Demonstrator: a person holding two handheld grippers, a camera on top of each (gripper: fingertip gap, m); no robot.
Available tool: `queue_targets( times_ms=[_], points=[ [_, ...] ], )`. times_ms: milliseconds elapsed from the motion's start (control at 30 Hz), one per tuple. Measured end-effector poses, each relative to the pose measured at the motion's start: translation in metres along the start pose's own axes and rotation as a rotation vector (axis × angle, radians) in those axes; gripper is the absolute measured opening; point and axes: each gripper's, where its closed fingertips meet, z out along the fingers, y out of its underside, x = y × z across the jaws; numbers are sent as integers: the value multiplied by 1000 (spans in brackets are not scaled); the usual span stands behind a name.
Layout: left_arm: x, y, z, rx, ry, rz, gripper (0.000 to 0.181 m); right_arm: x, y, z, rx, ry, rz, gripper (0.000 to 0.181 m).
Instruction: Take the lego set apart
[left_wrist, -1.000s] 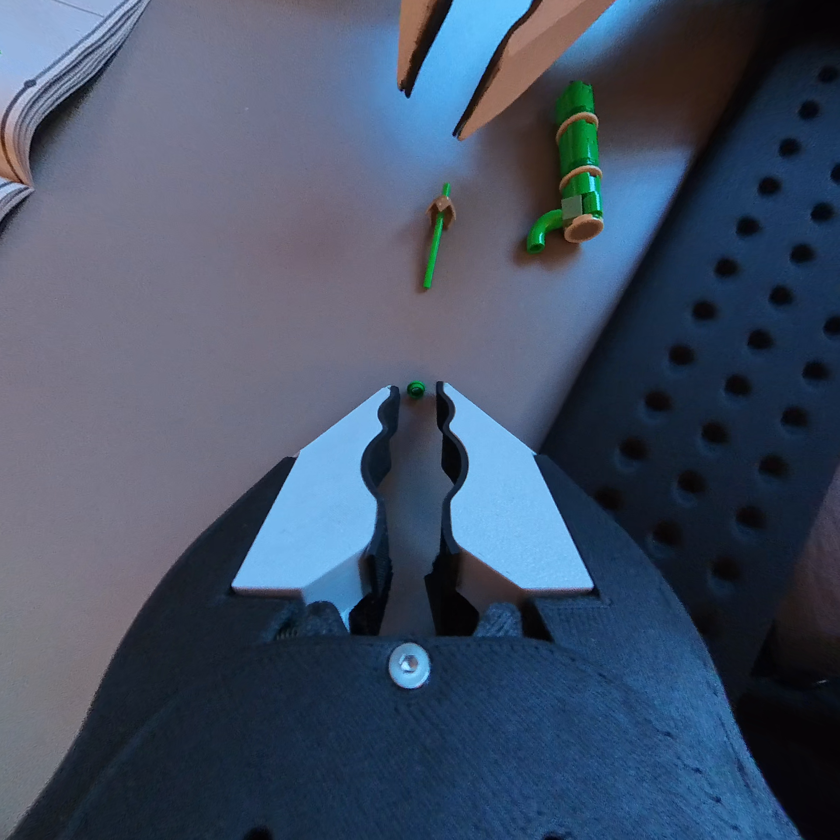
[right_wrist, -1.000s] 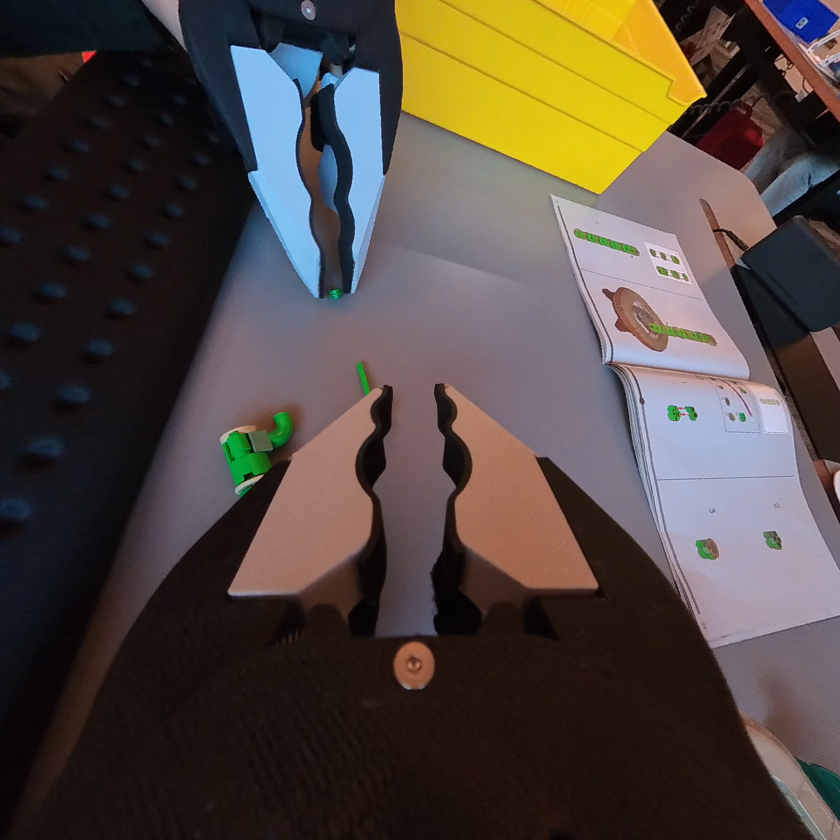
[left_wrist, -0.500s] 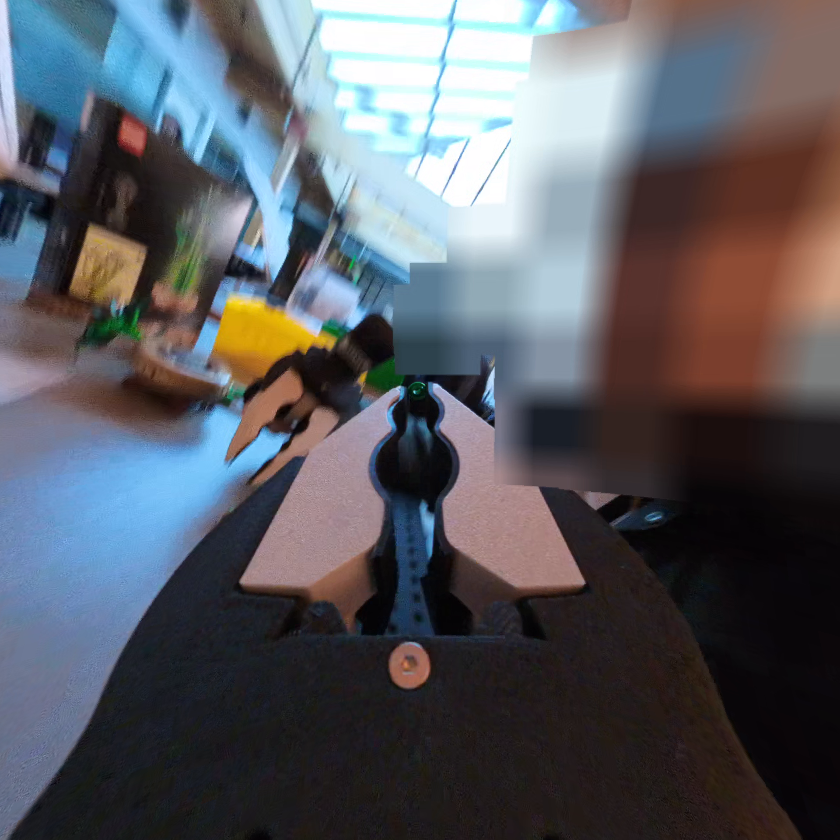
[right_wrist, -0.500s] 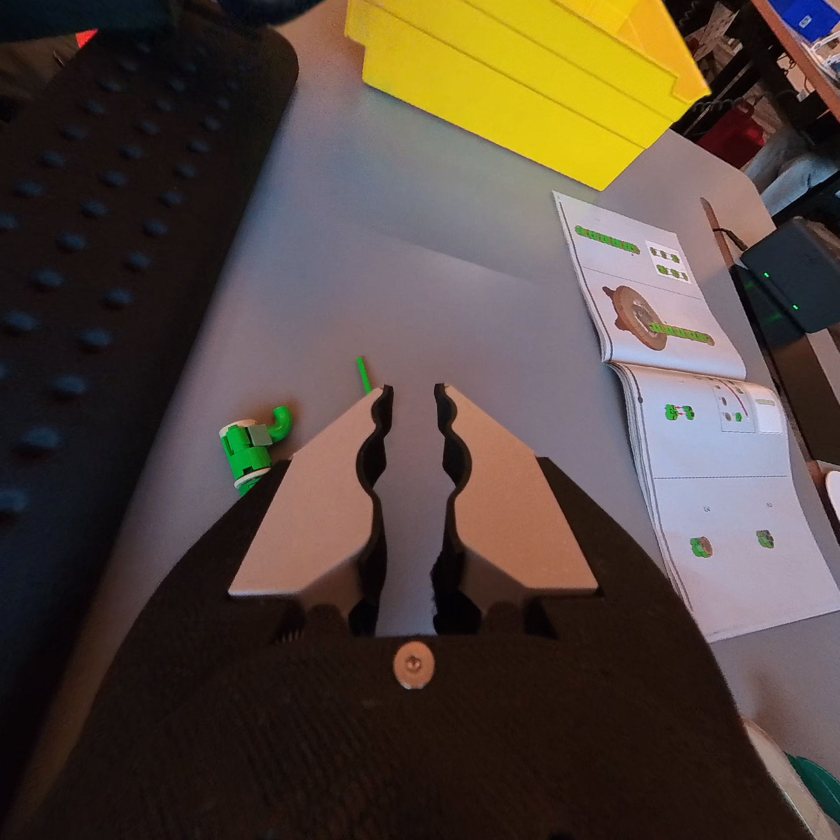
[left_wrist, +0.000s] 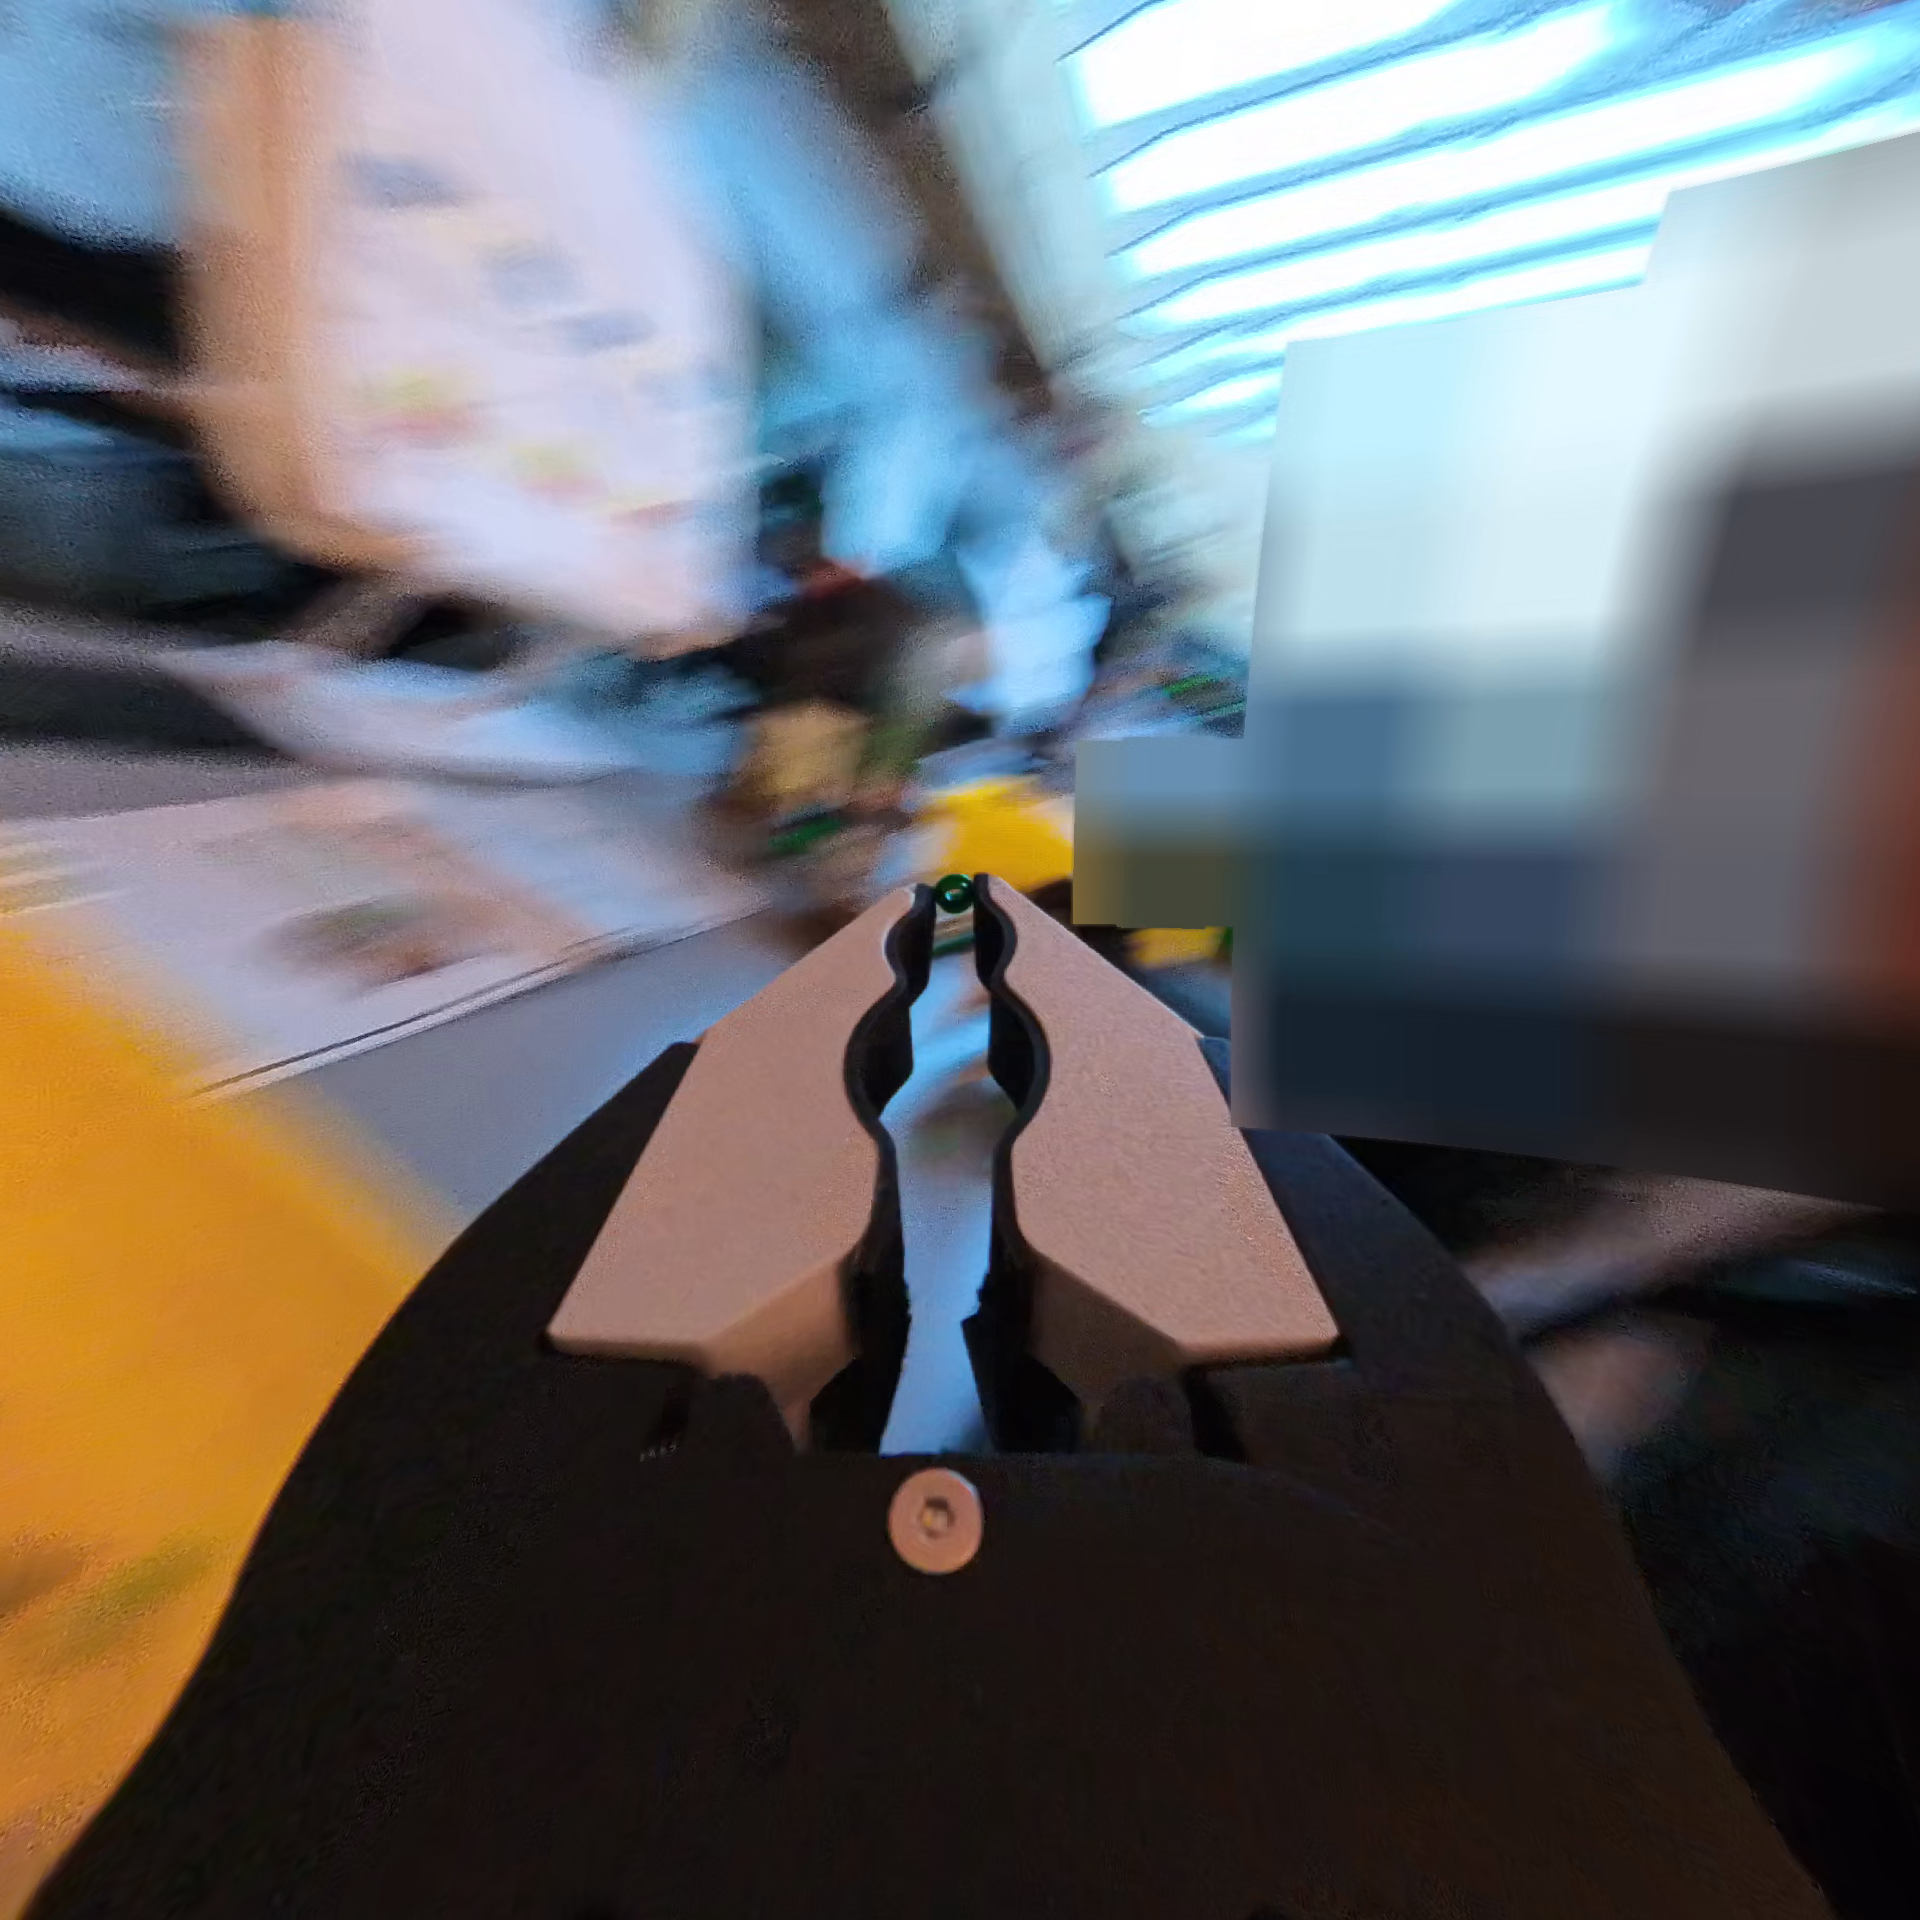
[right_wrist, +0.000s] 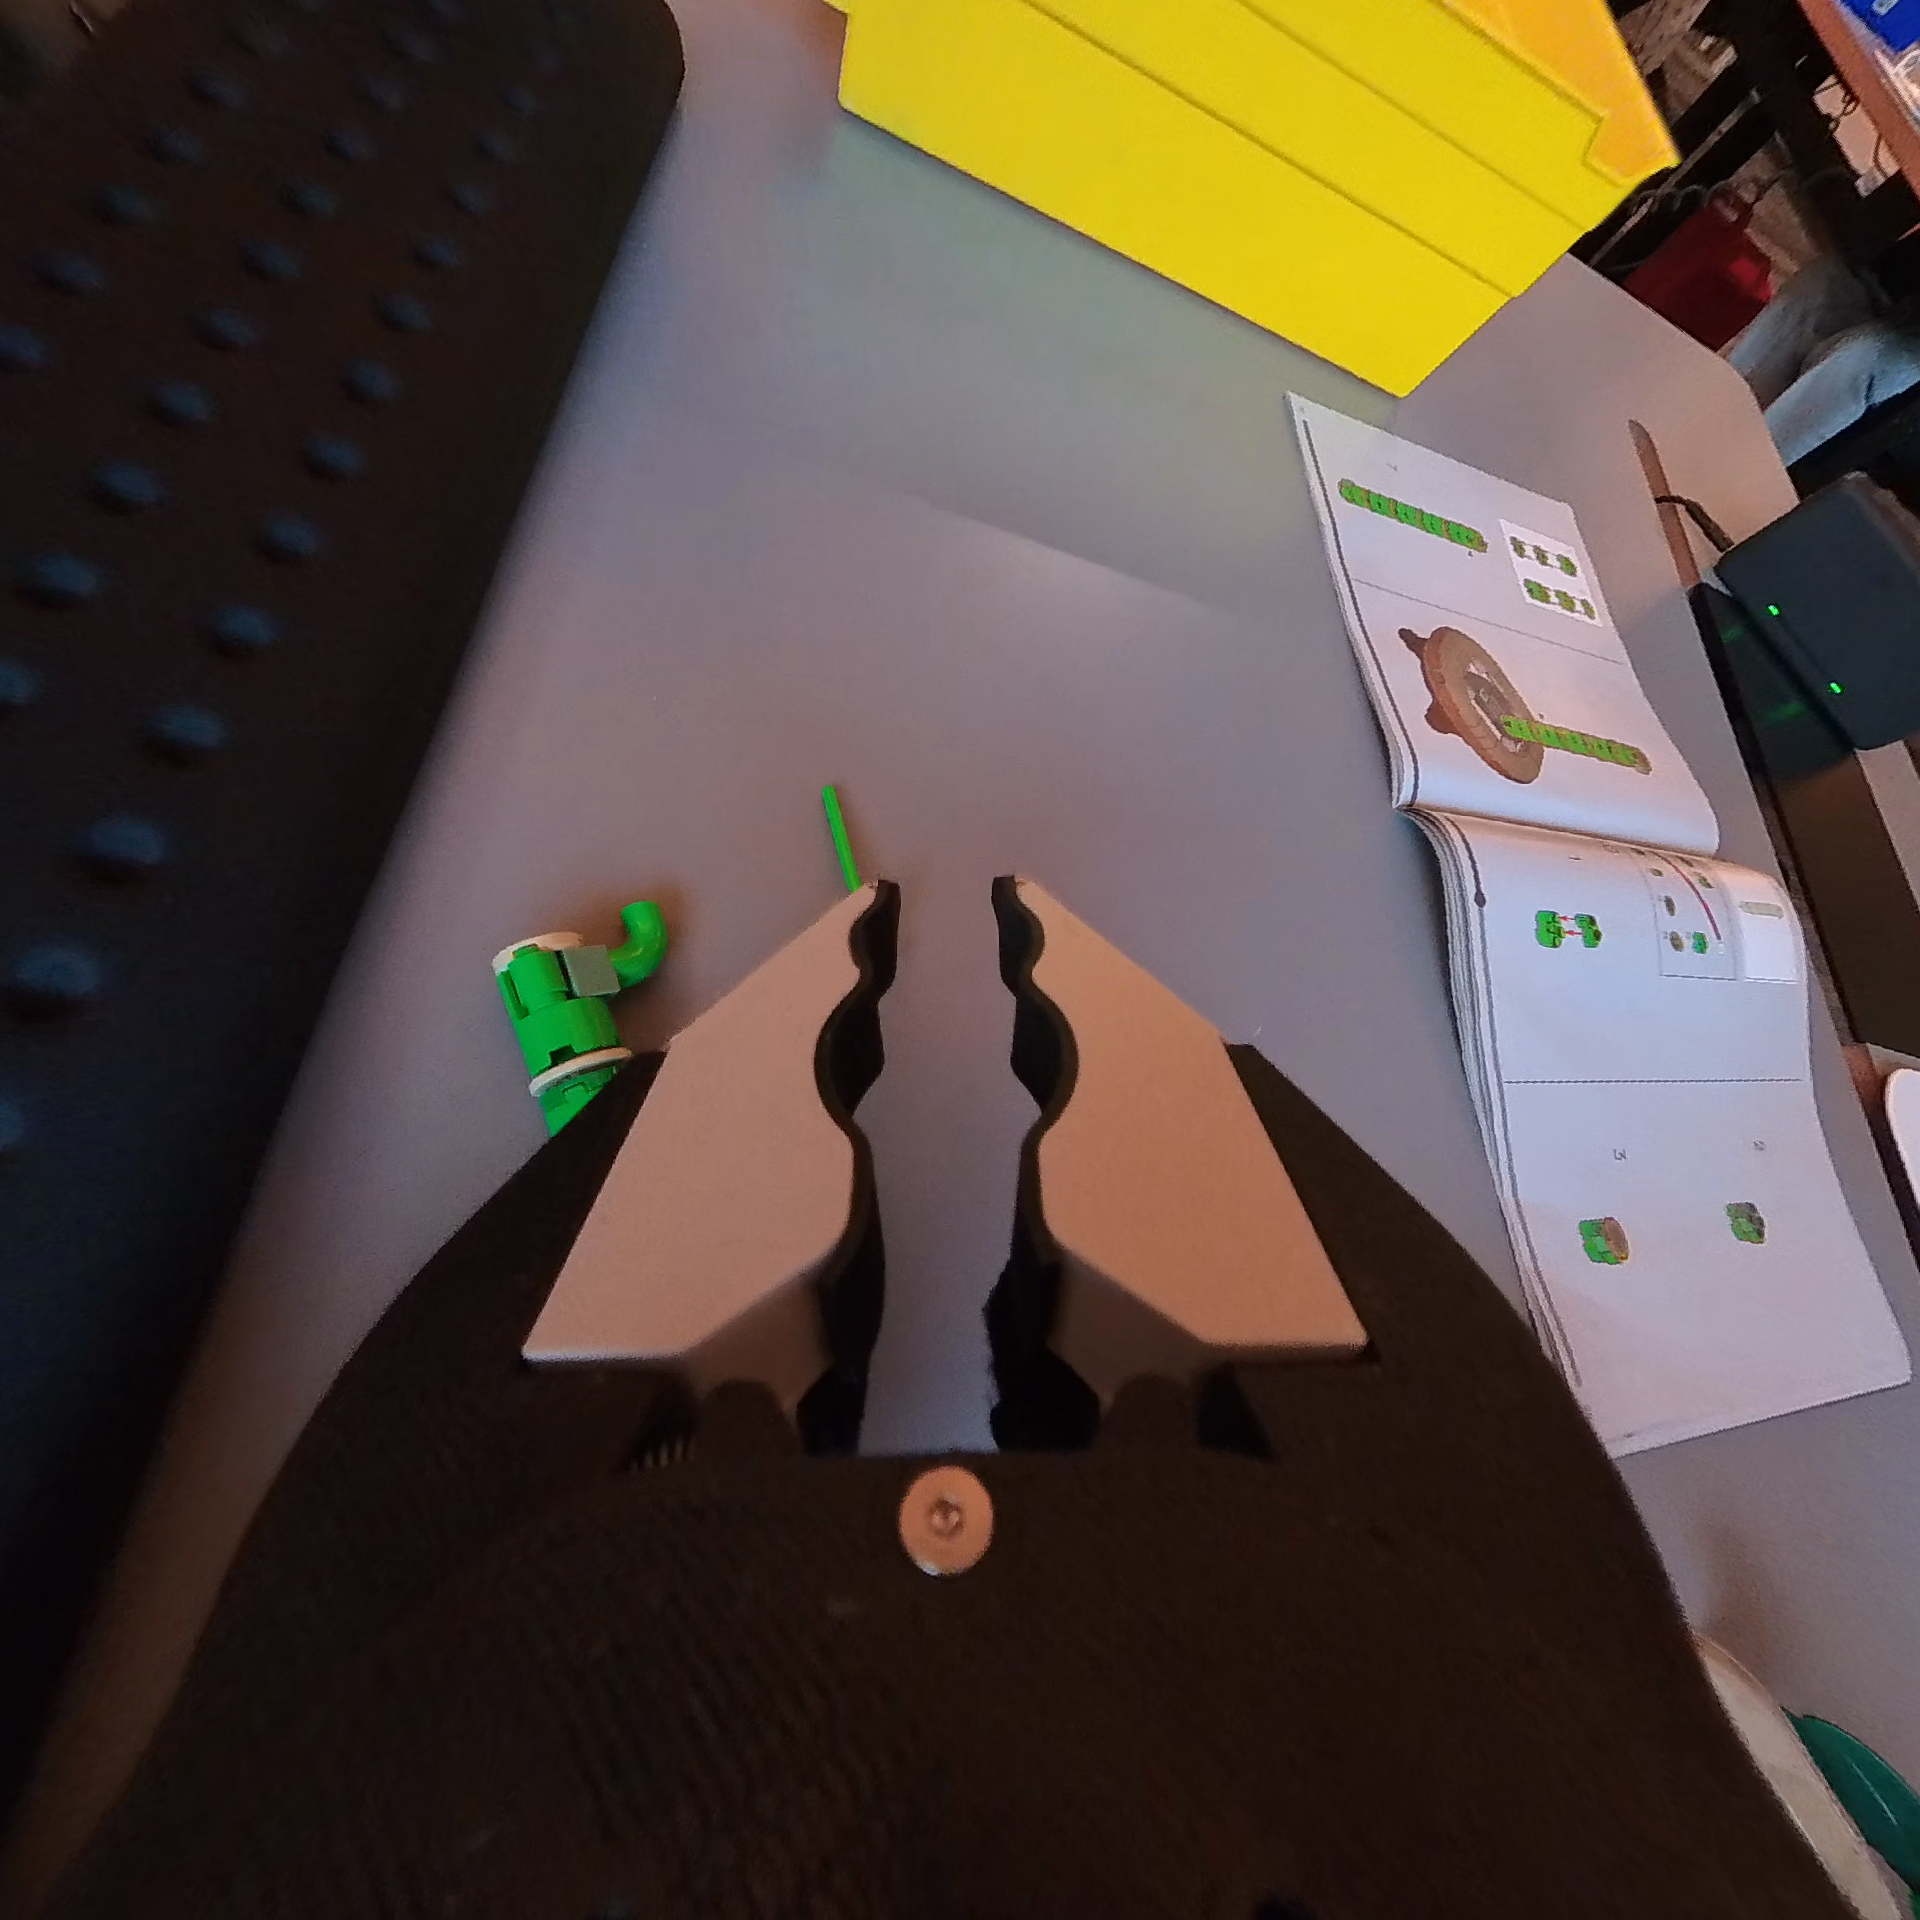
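Up close in the right wrist view, the right gripper hangs over the grey desk with its jaws set apart by a narrow gap and nothing between them. Just beside its left finger, near the desk's left edge, the lego set lies on its side: a green stack with pale rings, a grey block and a curved green hook at its far end, its near end hidden under the gripper body. A thin green rod lies on the desk just past that fingertip, its near part hidden behind it. Along the desk's left edge runs a black perforated mat. Toward the right edge an open instruction booklet lies flat, and beyond that edge sits a black device with small green lights. At the far edge stand stacked yellow bins. In the left wrist view, the left gripper is lifted clear of the desk, its tips pinching a small green lego piece. Everything beyond it is motion-blurred; a yellow smear fills the lower left, but what it is cannot be told.
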Motion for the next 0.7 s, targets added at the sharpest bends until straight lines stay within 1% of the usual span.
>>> queue_targets(
  times_ms=[33, 67, 100, 133, 167, 233, 267, 300, 333, 367, 433, 500, 533, 600, 700],
  points=[
    [-45, 0, -17, -98, -282, 94, 5, 0, 1, 1, -6, -1, -5, 18],
    [-82, -1, -42, -202, -520, 181, 5, -1, 1, 1, -11, -1, -11, 18],
    [-110, -4, -65, -296, -698, 232, 5, -1, 2, 2, -18, 0, -17, 18],
    [-130, -6, -85, -366, -821, 236, 5, -2, 3, 2, -24, 0, -21, 18],
    [-143, -6, -99, -419, -894, 209, 5, -2, 4, 2, -30, -1, -24, 18],
    [-160, 0, -112, -502, -930, 137, 6, -2, 7, 3, -44, 1, -28, 18],
    [-168, 1, -117, -521, -949, 118, 17, -2, 8, 3, -47, 1, -29, 18],
    [-176, 1, -123, -527, -981, 109, 37, -2, 8, 3, -48, 1, -28, 18],
    [-183, 1, -129, -531, -1010, 106, 51, -1, 8, 3, -48, 2, -27, 18],
    [-188, 1, -132, -535, -1028, 110, 56, -1, 8, 3, -48, 2, -26, 18],
    [-189, -3, -135, -509, -1048, 122, 55, -1, 9, 4, -48, 3, -22, 18],
    [-180, -10, -127, -429, -1018, 124, 51, 1, 11, 4, -52, 4, -12, 18],
    [-170, -13, -118, -384, -982, 123, 49, 2, 13, 5, -53, 3, 0, 18],
    [-140, -16, -90, -302, -867, 144, 47, 2, 13, 6, -34, -15, 41, 18],
    [-84, -6, -40, -256, -701, 226, 44, 1, 13, 8, -11, -60, 121, 20]
  ],
)
